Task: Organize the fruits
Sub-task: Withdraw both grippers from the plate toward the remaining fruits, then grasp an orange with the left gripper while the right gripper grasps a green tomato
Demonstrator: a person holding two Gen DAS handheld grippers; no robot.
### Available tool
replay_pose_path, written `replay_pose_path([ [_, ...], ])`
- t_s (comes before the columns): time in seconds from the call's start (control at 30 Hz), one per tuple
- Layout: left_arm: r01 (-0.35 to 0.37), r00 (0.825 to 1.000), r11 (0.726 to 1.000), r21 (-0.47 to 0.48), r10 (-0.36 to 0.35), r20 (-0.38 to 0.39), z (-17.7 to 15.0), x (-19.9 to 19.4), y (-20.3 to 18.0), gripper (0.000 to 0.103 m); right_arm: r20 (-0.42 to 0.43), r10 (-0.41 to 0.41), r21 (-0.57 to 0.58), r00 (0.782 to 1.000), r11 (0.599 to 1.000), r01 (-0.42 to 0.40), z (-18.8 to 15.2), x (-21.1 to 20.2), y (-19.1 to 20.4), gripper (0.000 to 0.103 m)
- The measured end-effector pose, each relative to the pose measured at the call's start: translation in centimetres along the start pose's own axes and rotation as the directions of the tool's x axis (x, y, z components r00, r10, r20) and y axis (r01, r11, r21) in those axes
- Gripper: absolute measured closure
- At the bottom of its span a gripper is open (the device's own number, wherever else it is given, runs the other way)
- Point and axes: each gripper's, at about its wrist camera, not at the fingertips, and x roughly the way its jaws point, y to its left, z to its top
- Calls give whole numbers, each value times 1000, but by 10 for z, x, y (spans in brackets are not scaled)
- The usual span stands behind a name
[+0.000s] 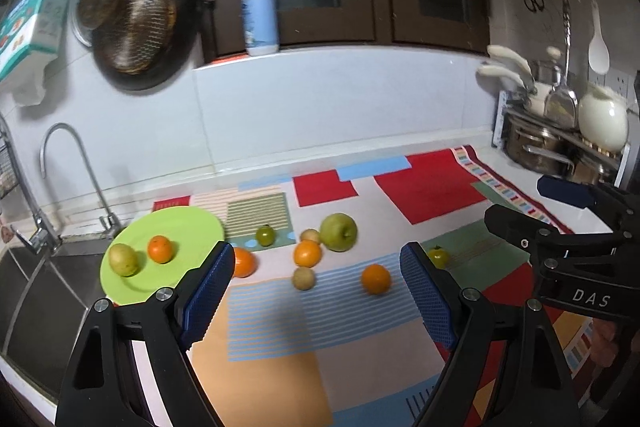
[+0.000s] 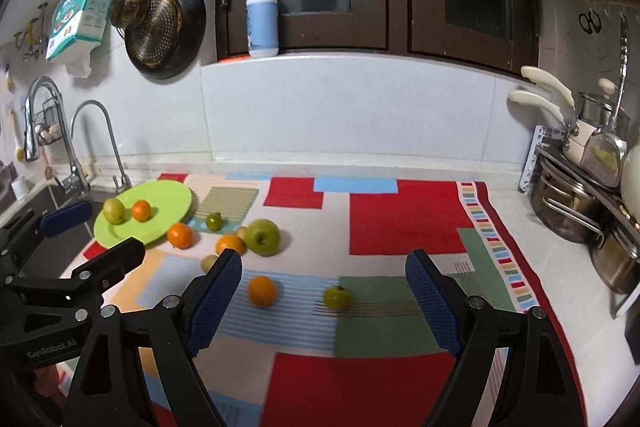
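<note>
My left gripper [image 1: 316,291] and right gripper [image 2: 324,301] both gape, holding nothing. The left pad [image 1: 208,291] hides part of an orange [image 1: 245,262]. "DAS" reads on the right tool; "GenRobot.AI" on the left. At ten o'clock, the green plate [image 1: 188,227] holds a tangerine [image 1: 160,249] and a yellowish fruit [image 1: 124,259]; the rest lie scattered on the patchwork mat [image 2: 400,219], a green apple [image 2: 262,237] the largest.

Green plate [image 2: 168,201] has a yellowish pear [image 2: 114,210] and an orange [image 2: 141,209] on it; my other fruits sit scattered right of it, big green apple [image 2: 262,236] included.
</note>
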Motion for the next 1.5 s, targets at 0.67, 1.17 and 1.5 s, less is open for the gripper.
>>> replay_pose_path([
  [0.67,134,977,985,105,-114,-181,-20,86,-32,42,-159,68,16,985,998,-67,-28,73,-29,26],
  [1.17,215,940,971,106,-176,-293,-33,137,-44,53,-301,140,58,943,990,-128,-47,130,-35,49],
  [1.5,243,920,968,68,-207,-333,-34,153,-43,68,-341,174,76,924,985,-157,-49,149,-34,63],
])
